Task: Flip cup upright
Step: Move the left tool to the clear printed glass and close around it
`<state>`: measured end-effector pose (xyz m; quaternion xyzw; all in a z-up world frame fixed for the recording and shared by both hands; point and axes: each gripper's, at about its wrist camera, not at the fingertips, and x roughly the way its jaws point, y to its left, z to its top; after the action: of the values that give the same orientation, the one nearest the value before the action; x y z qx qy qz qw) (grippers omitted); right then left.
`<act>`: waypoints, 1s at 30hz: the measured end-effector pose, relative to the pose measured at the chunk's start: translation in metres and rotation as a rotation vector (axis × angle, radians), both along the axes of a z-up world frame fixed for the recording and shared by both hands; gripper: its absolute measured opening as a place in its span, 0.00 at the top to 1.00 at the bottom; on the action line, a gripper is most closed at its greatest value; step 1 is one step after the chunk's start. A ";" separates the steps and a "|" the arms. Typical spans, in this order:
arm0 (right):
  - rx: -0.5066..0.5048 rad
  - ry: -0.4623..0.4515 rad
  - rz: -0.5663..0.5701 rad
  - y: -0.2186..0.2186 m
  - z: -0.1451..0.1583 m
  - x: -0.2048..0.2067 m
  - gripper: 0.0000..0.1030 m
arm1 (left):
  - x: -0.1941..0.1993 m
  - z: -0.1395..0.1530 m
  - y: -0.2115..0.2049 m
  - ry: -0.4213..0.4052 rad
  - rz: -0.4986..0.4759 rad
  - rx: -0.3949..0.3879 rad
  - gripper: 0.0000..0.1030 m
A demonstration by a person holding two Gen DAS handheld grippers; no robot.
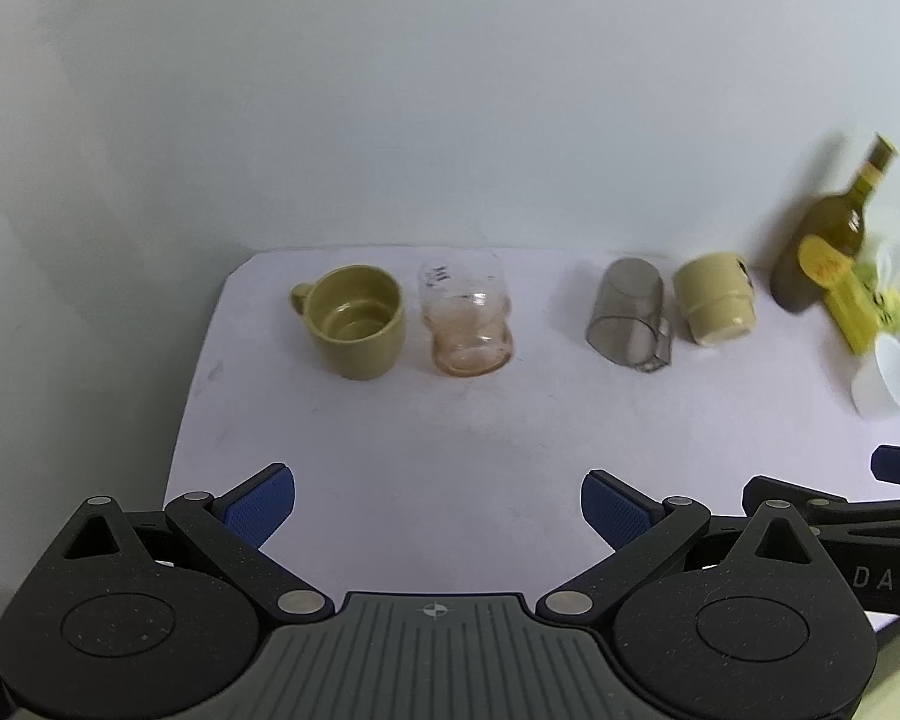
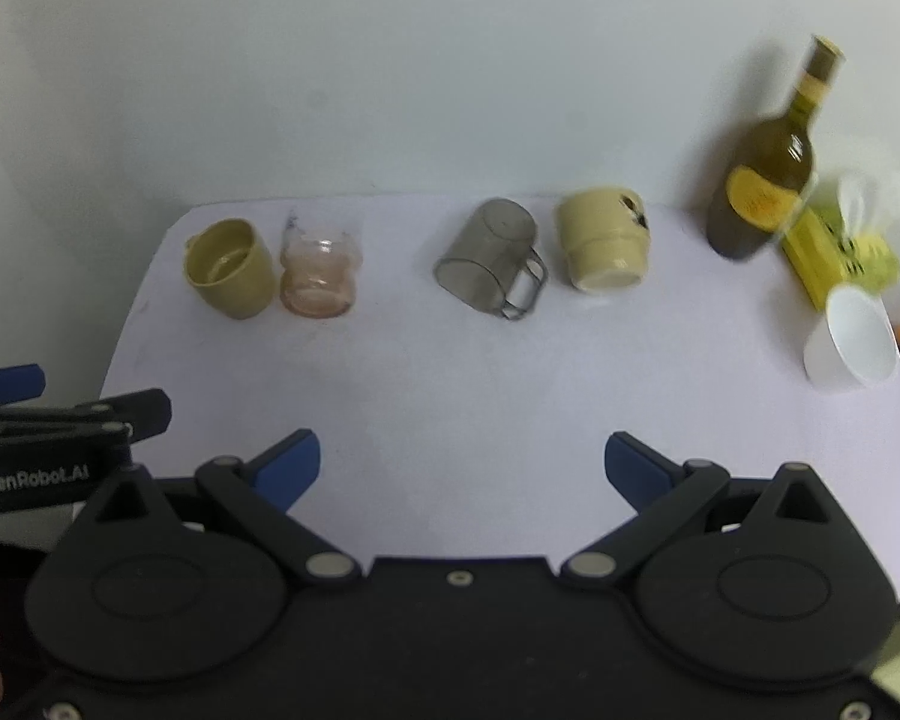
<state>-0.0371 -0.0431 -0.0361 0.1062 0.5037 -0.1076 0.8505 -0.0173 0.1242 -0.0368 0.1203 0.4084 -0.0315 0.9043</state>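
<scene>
Several cups stand in a row at the back of the white table (image 1: 450, 432). An olive mug (image 1: 354, 321) (image 2: 229, 269) and a clear pinkish glass (image 1: 468, 318) (image 2: 319, 276) stand upright at the left. A grey see-through mug (image 1: 629, 312) (image 2: 491, 258) and a cream mug (image 1: 715, 298) (image 2: 605, 239) stand upside down to the right. My left gripper (image 1: 438, 510) is open and empty, near the front edge. My right gripper (image 2: 462, 471) is open and empty too, to its right.
A dark olive bottle (image 2: 765, 180) (image 1: 822, 240) stands at the back right beside a yellow box (image 2: 834, 252) with plastic wrap. A white cup (image 2: 852, 339) (image 1: 888, 381) lies tipped near the right edge. A pale wall stands behind the table.
</scene>
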 end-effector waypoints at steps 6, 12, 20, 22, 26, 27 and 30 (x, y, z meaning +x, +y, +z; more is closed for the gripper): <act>0.015 0.006 -0.061 -0.017 -0.004 -0.011 0.01 | 0.002 -0.008 -0.022 0.020 -0.052 0.023 0.00; 0.002 0.010 -0.078 -0.047 -0.003 -0.024 0.01 | 0.009 -0.021 -0.042 0.002 -0.031 0.008 0.00; -0.064 0.014 -0.088 -0.111 -0.008 -0.050 0.01 | 0.055 -0.073 -0.059 0.000 0.041 0.025 0.00; -0.083 0.037 -0.094 -0.137 -0.011 -0.061 0.01 | 0.072 -0.083 -0.063 -0.028 0.075 0.067 0.00; -0.113 0.054 -0.107 -0.167 -0.014 -0.079 0.01 | 0.123 -0.104 -0.063 -0.066 0.143 0.109 0.00; -0.124 0.063 -0.115 -0.177 -0.015 -0.085 0.00 | 0.130 -0.107 -0.062 -0.077 0.165 0.108 0.00; -0.136 0.087 -0.151 -0.202 -0.022 -0.098 0.00 | 0.171 -0.120 -0.047 -0.014 0.248 0.017 0.00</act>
<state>-0.1355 -0.2456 -0.0580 0.0808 0.5224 -0.2099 0.8225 0.1534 0.0775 -0.1569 0.0766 0.4141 0.0850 0.9030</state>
